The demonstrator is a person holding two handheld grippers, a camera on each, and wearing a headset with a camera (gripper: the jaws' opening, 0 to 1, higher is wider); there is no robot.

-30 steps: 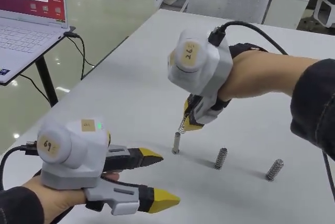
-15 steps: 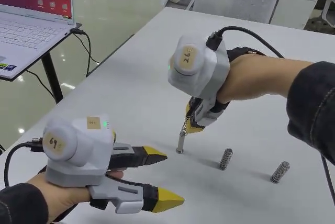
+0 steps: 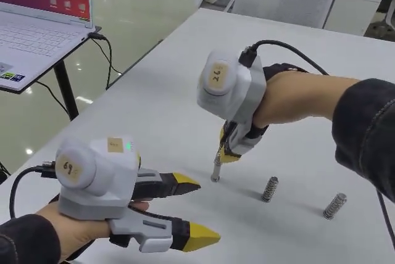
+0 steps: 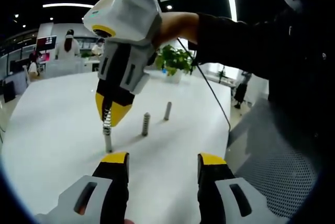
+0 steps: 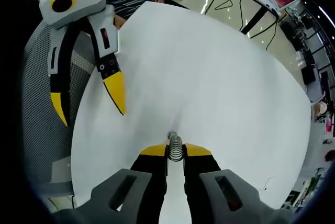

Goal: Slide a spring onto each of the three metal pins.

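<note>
Springs cover two of the metal pins, the middle pin (image 3: 270, 189) and the end pin (image 3: 334, 205), both upright on the white table (image 3: 154, 91). The right gripper (image 3: 225, 154) points down over the bare pin (image 3: 215, 172), its jaws pinching a spring (image 3: 218, 152) whose lower end sits at the pin's top. The left gripper (image 3: 192, 211) is held low near the table's near edge, jaws spread and holding nothing, apart from the pins.

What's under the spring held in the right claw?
An upright metal pin on the white table, directly below the spring. Whether the spring's lower end already covers the pin's tip cannot be told.
</note>
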